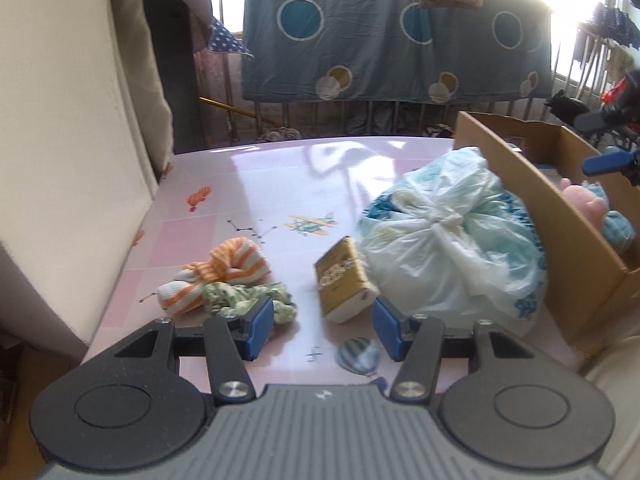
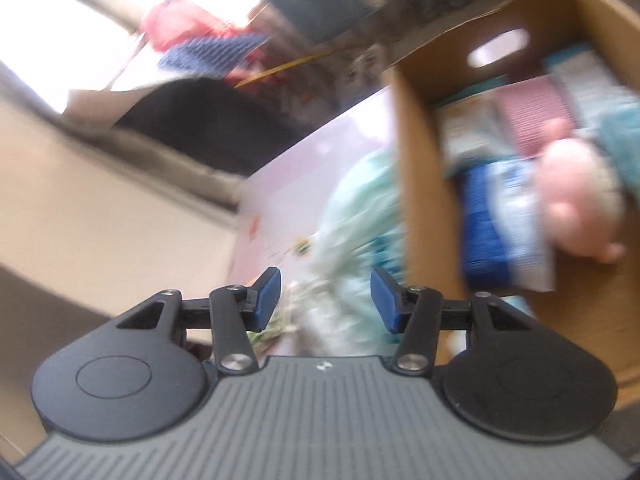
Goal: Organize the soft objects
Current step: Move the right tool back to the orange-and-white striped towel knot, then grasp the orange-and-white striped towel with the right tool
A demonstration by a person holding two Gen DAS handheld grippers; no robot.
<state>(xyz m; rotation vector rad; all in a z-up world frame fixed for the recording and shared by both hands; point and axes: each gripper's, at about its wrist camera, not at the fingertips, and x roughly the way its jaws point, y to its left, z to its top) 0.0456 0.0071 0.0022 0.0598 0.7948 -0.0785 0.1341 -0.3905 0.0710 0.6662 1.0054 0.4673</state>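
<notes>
On the pink table [image 1: 248, 184] lie an orange-striped knotted cloth [image 1: 224, 272], a green patterned cloth [image 1: 244, 298], a yellow sponge-like pack [image 1: 344, 280] and a tied plastic bag of soft items [image 1: 448, 236]. My left gripper [image 1: 323, 330] is open and empty, just in front of the pack and green cloth. My right gripper [image 2: 326, 298] is open and empty, held above the bag [image 2: 356, 216] beside the cardboard box [image 2: 420, 168]; its view is blurred. A pink plush toy [image 2: 576, 196] lies in the box, also seen in the left wrist view [image 1: 584, 200].
The cardboard box [image 1: 532, 184] stands at the table's right and holds blue and pink packs [image 2: 484, 224]. A cream cushion or wall panel [image 1: 72, 160] borders the table's left. A blue spotted sheet [image 1: 392, 32] hangs behind the table.
</notes>
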